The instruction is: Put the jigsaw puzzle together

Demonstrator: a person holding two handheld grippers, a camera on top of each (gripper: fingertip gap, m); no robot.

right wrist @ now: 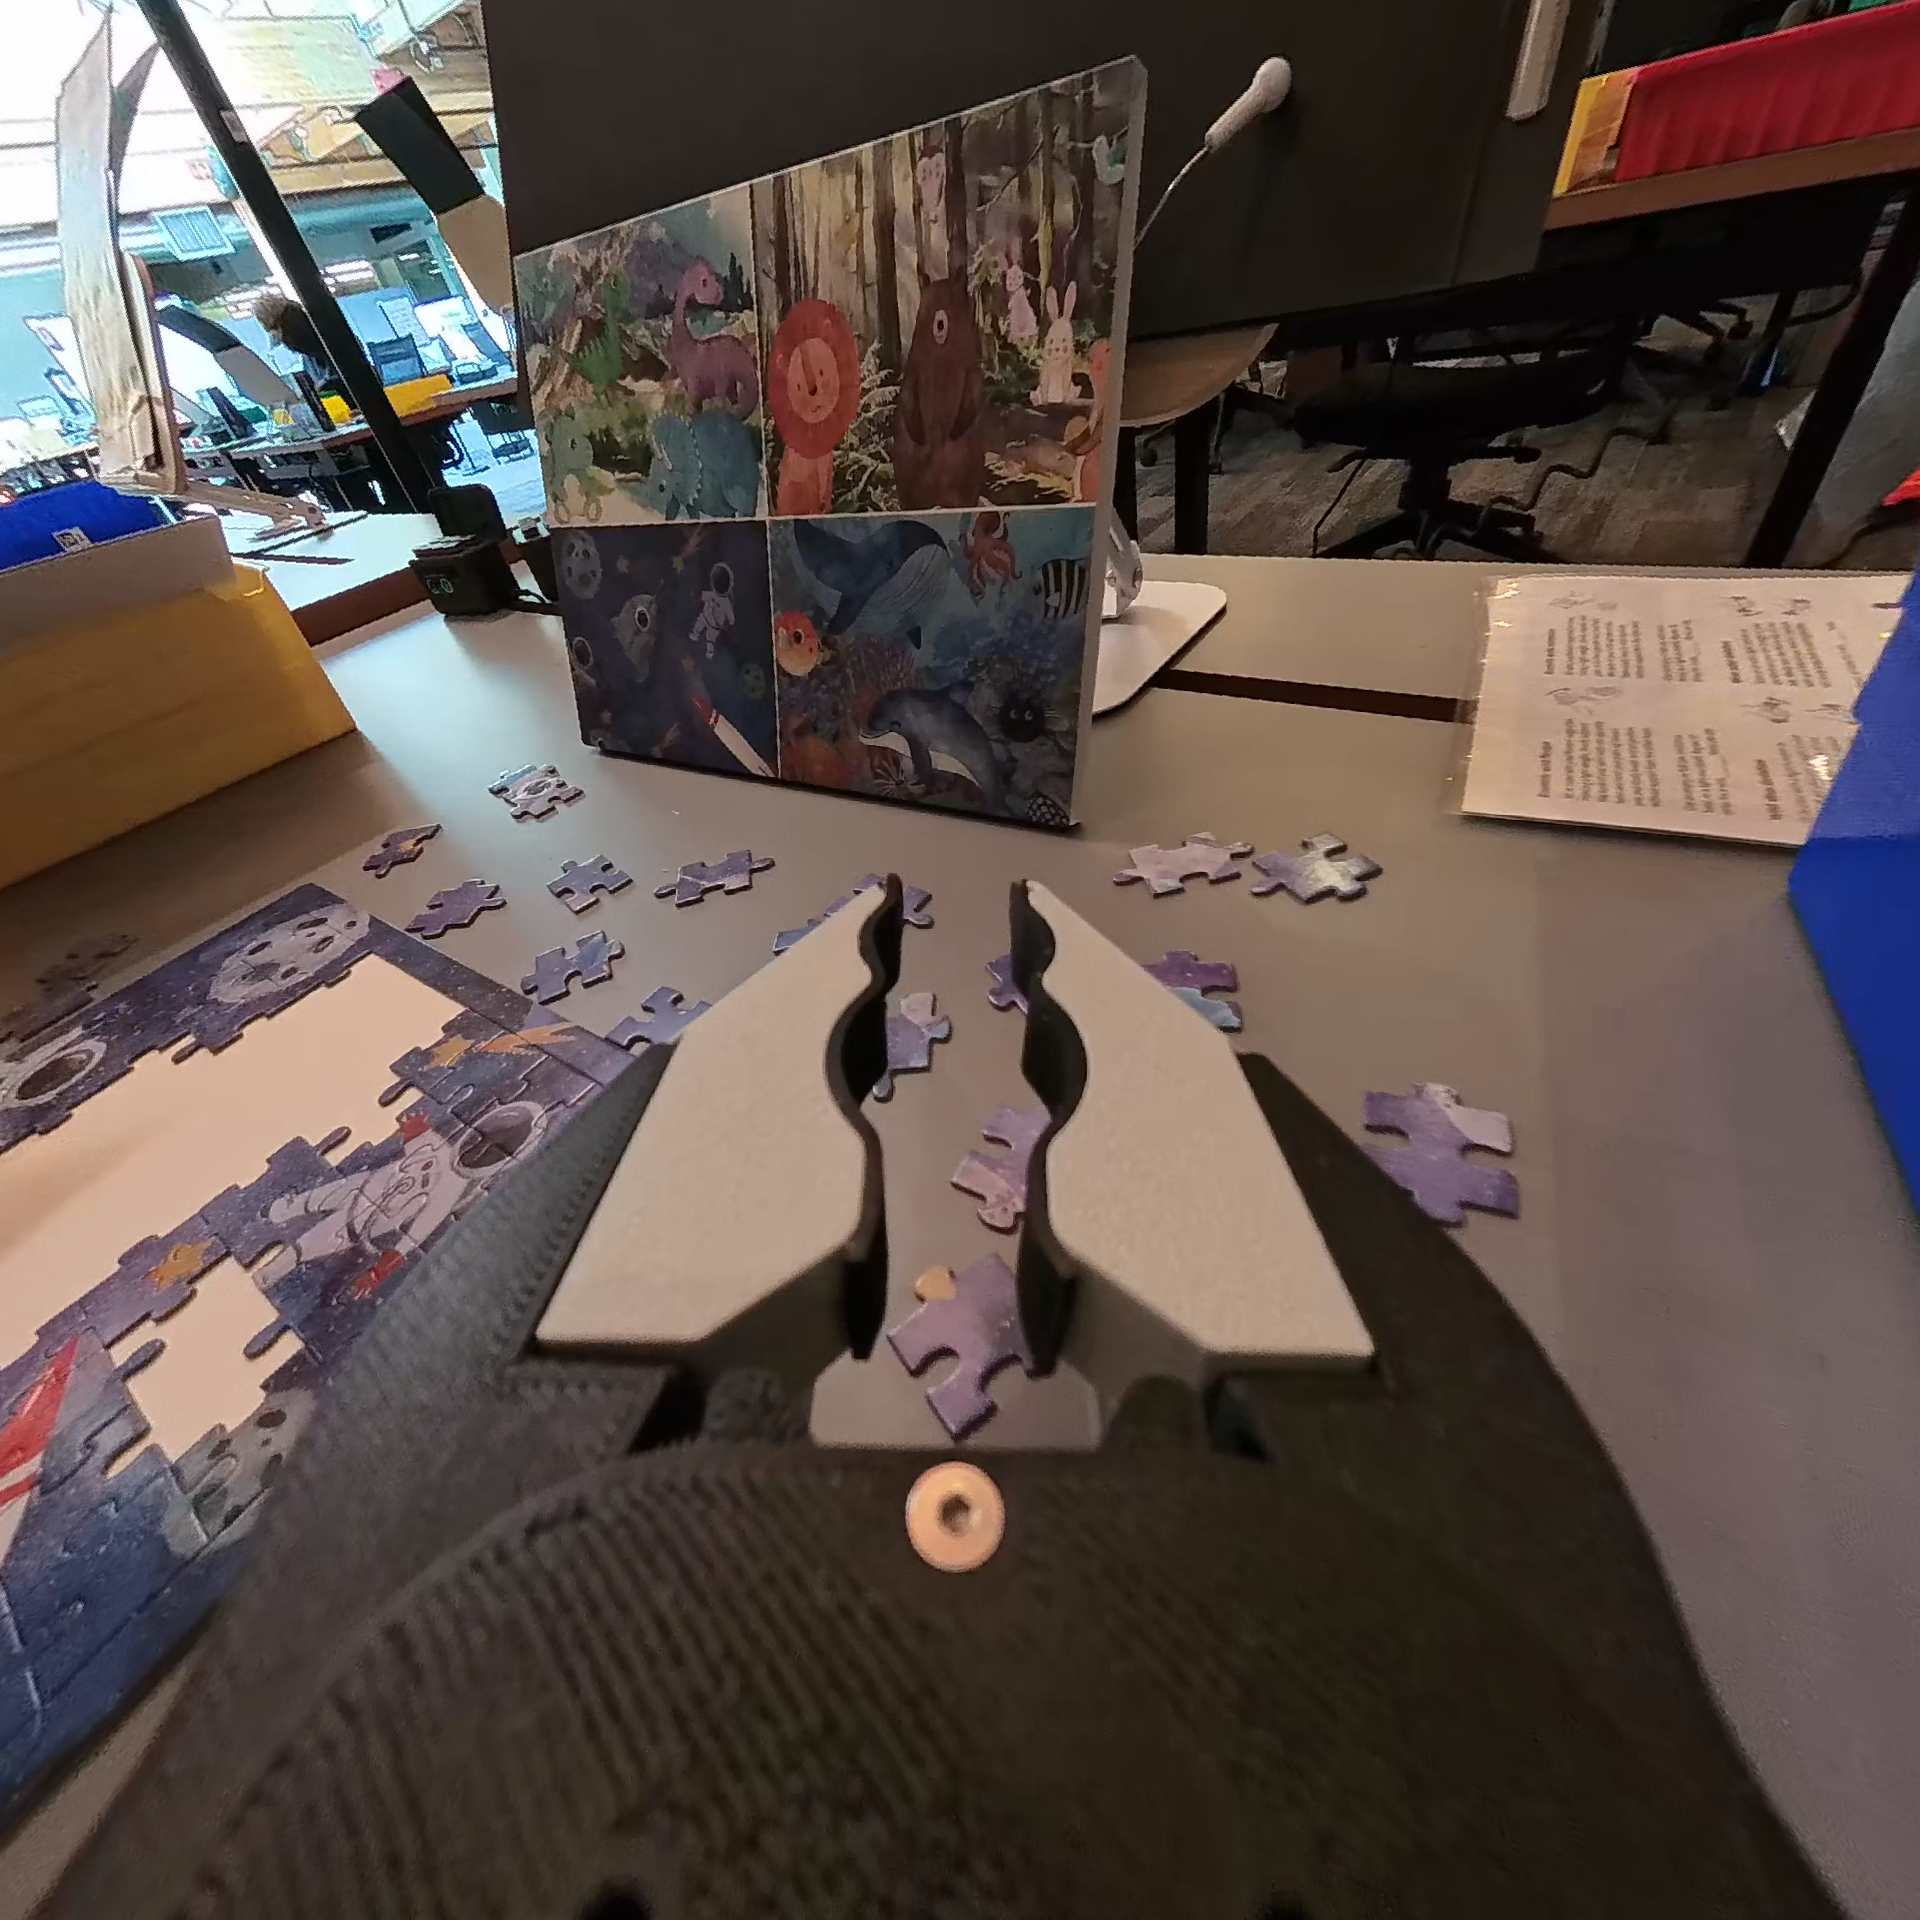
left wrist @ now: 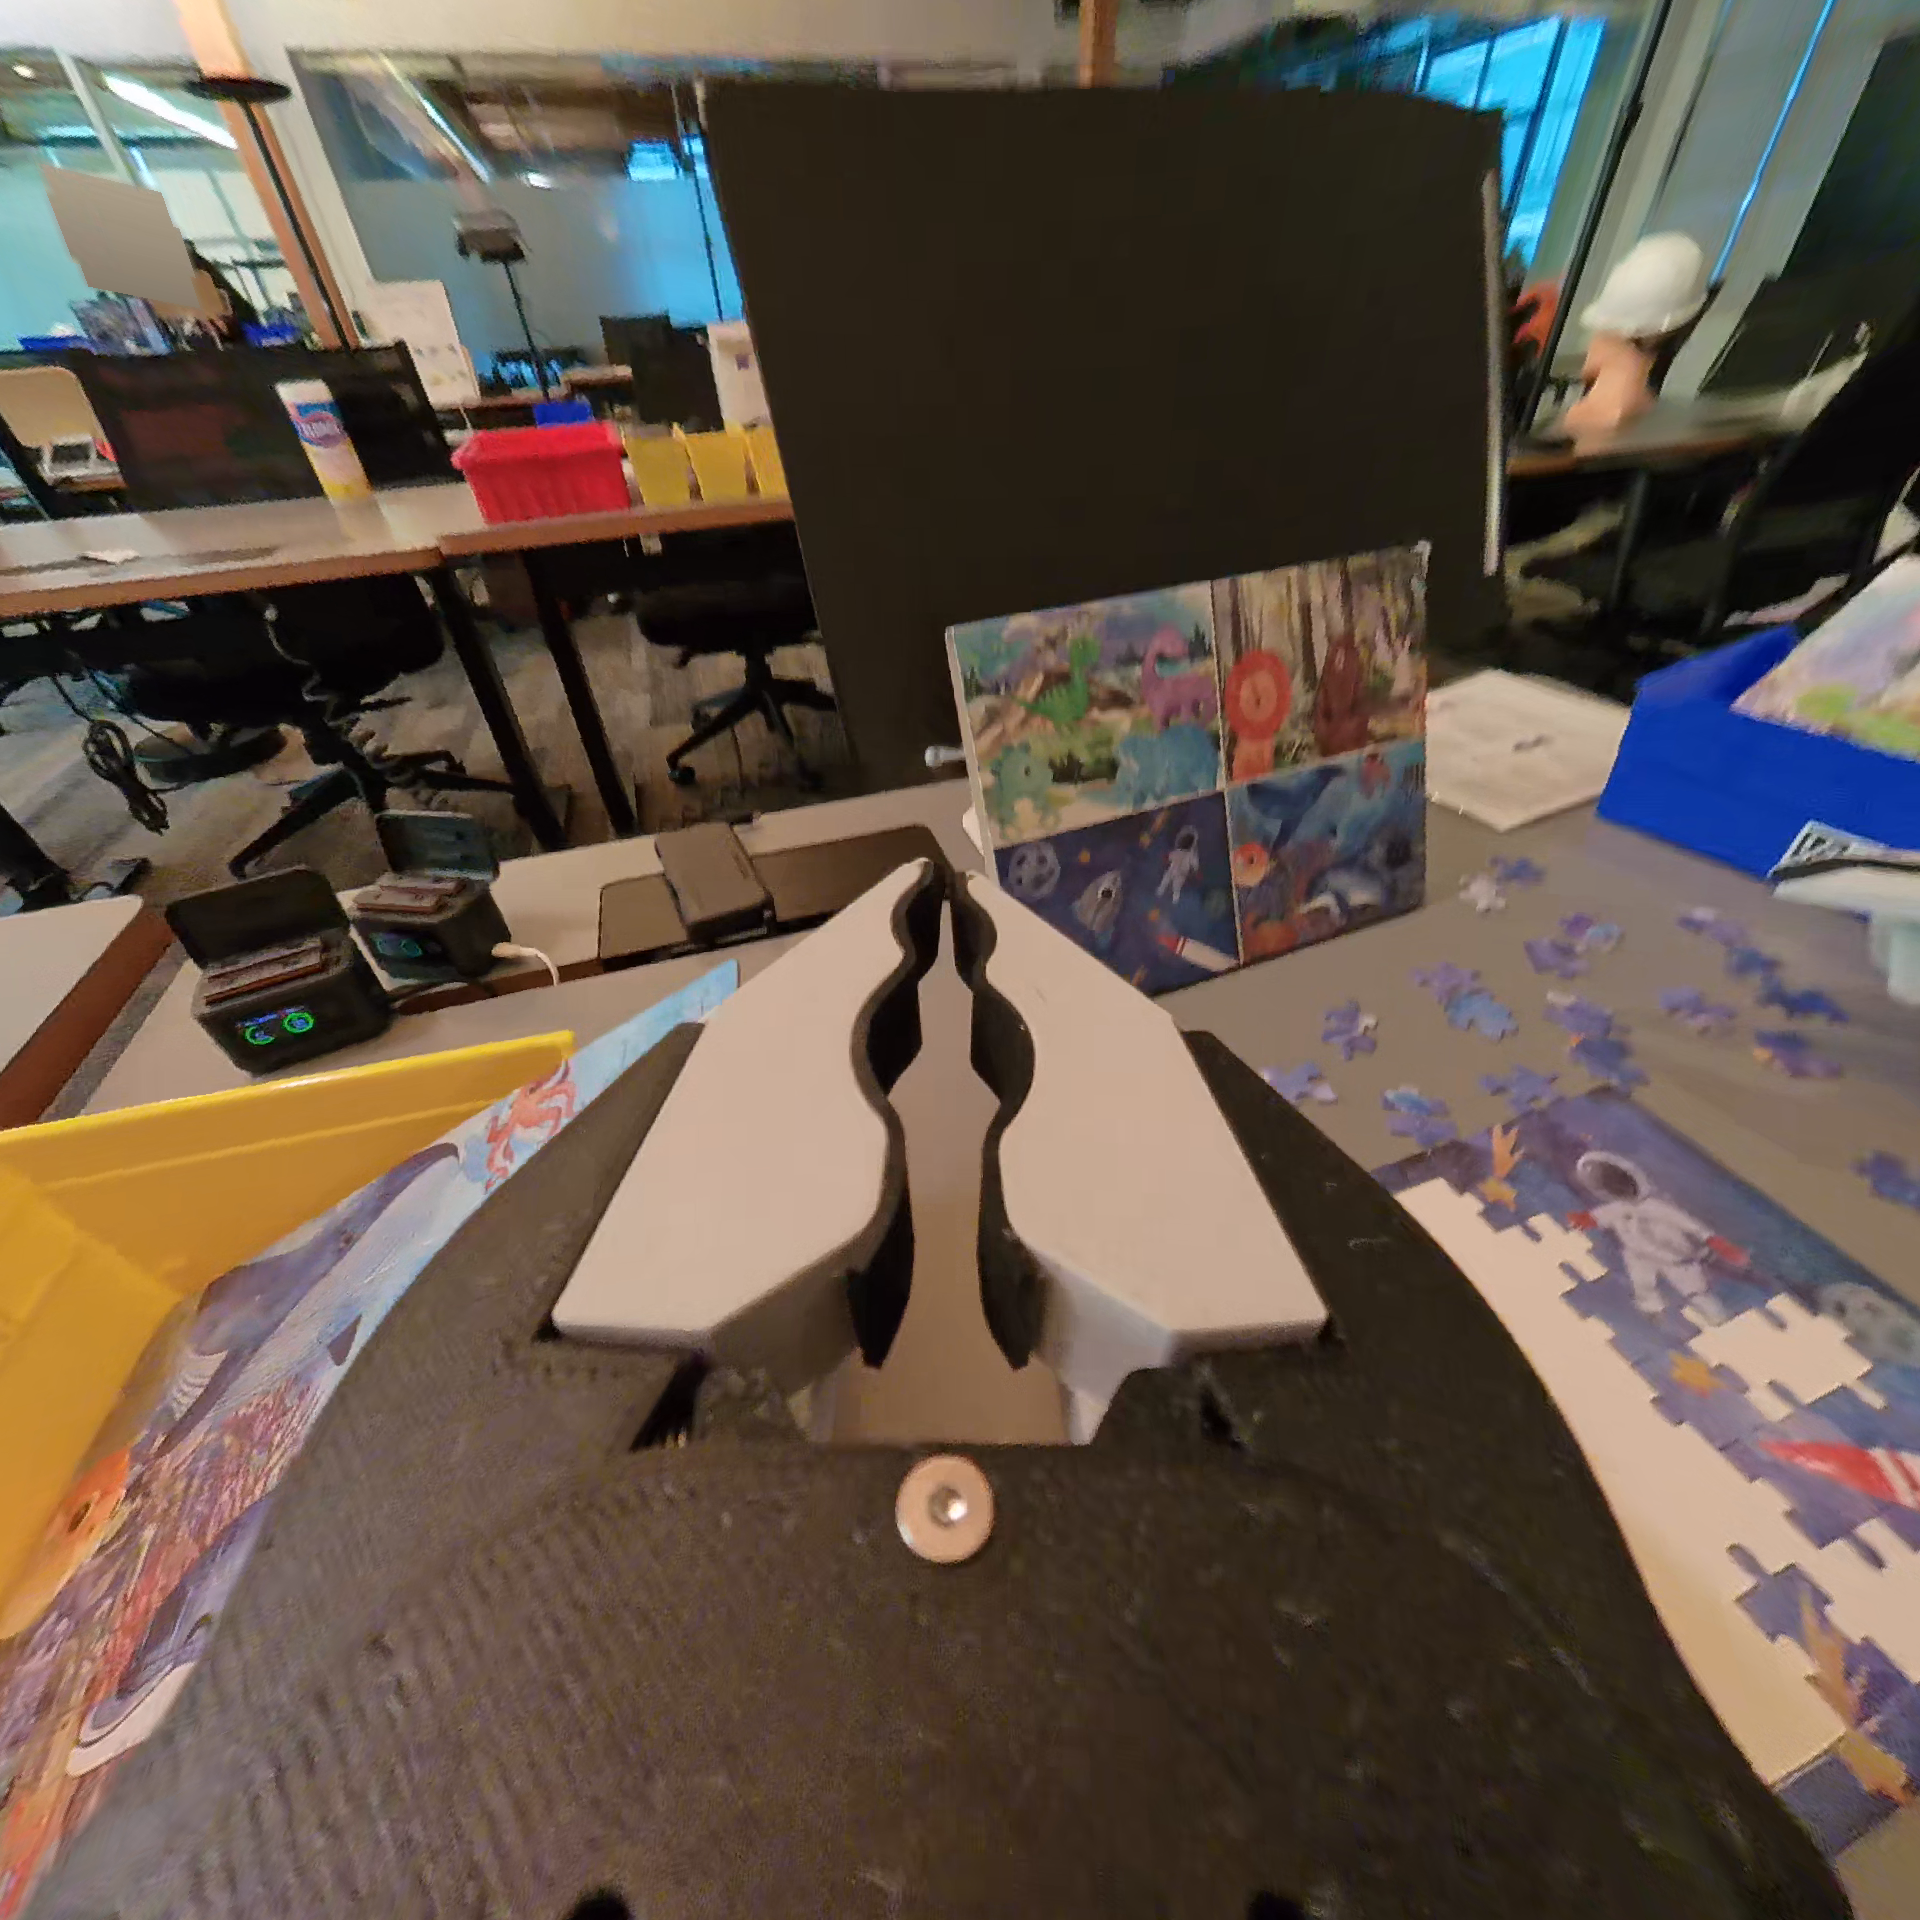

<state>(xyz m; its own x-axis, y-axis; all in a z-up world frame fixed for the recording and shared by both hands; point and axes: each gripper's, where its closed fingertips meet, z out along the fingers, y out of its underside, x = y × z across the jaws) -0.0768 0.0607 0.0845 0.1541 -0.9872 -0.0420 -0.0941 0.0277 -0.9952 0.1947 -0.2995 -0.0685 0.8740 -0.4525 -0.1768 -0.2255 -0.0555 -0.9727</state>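
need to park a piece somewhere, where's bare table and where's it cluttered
Bare grey table lies to the right gripper's right, bordered by the blue bin and the printed sheet. Another strip runs beside the yellow bin and picture box. Crowded: loose puzzle pieces around the gripper, and the half-built puzzle on its left.

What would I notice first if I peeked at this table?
Probably the bright picture box standing upright at the back, showing dinosaurs, a lion, space and sea animals. In front, loose purple puzzle pieces lie scattered around the open right claw, beside a half-finished space puzzle at left.
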